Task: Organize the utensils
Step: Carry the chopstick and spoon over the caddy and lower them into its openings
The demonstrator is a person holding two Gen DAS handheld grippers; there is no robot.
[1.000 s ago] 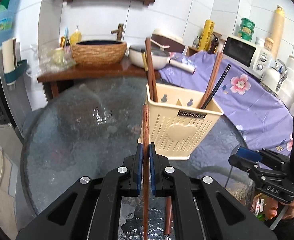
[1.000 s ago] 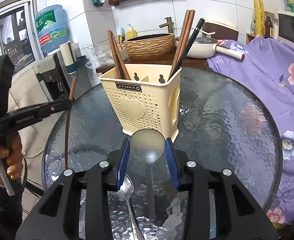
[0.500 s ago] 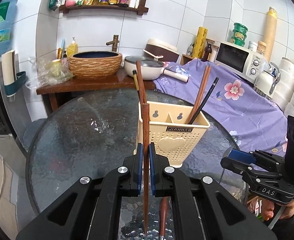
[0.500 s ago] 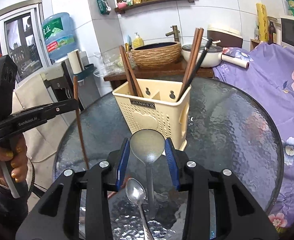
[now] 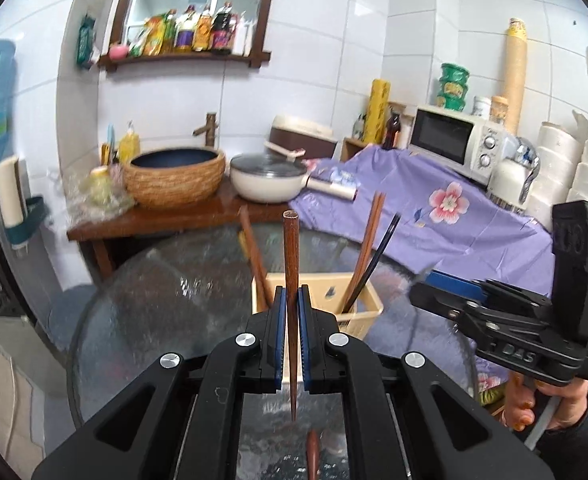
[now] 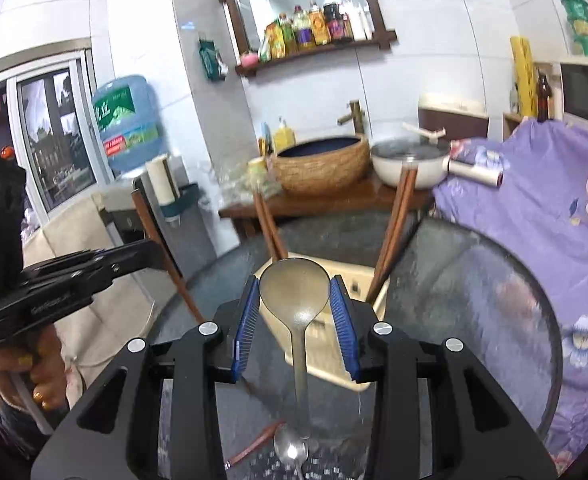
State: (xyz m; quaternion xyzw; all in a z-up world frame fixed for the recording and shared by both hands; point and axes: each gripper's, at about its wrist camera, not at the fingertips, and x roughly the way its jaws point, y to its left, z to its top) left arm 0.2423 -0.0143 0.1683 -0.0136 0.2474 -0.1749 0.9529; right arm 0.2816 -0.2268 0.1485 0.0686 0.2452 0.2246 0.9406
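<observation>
Chopstick (image 5: 289,280) clamped; caddy (image 5: 364,308) front hidden behind left gripper (image 5: 289,312).

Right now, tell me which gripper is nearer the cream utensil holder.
Right, as far as the views show. The right gripper, gripping a metal spoon, hangs just above the cream utensil holder. The left gripper, clamping a wooden chopstick, sits slightly further back.

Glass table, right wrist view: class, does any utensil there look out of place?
Yes. A small metal spoon and a brown chopstick lie loose on the glass table, while other chopsticks stand in the cream utensil holder.
</observation>
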